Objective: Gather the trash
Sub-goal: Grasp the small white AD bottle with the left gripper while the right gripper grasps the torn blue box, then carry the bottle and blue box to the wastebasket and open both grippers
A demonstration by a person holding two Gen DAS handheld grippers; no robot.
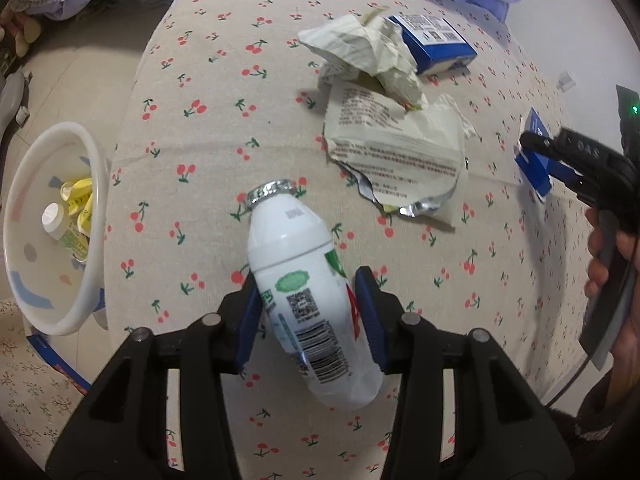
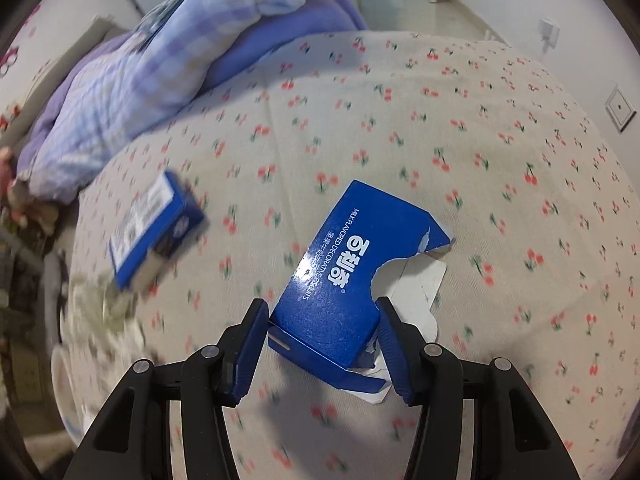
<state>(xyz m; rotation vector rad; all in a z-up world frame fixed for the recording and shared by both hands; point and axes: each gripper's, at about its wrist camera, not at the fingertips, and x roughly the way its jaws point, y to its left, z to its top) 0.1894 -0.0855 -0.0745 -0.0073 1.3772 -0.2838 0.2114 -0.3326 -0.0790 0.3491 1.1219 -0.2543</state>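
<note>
Partial completion is judged. The white bin point(image 1: 56, 224), at the far left beside the cherry-print bed cover point(image 1: 200, 128), already contains a small capped bottle and yellow wrappers. Outstanding on the cover: a crumpled paper wad point(image 1: 368, 48), a torn foil-lined wrapper point(image 1: 400, 152) just near of it, and an intact blue box point(image 1: 436, 40) at the far side, touching the wad; the same box appears at the left of the right wrist view point(image 2: 154, 232), blurred. Two items are in hand. The left gripper point(image 1: 310, 312) has its blue pads against either side of the white drink bottle point(image 1: 304, 280), gripping it about the labelled mid-body; the foil-capped neck points away from the camera and the base projects back between the fingers. Whether the bottle is clear of the cover cannot be told. The right gripper point(image 2: 322, 332) has its jaws pinching the near end of a torn blue carton point(image 2: 340, 280), flattened, with its ripped white flap trailing to the right; in the left wrist view it sits at the far right edge, the carton point(image 1: 534, 160) apparently raised off the cover. Neither item is over the bin; both deposits, and three pickups, remain.
</note>
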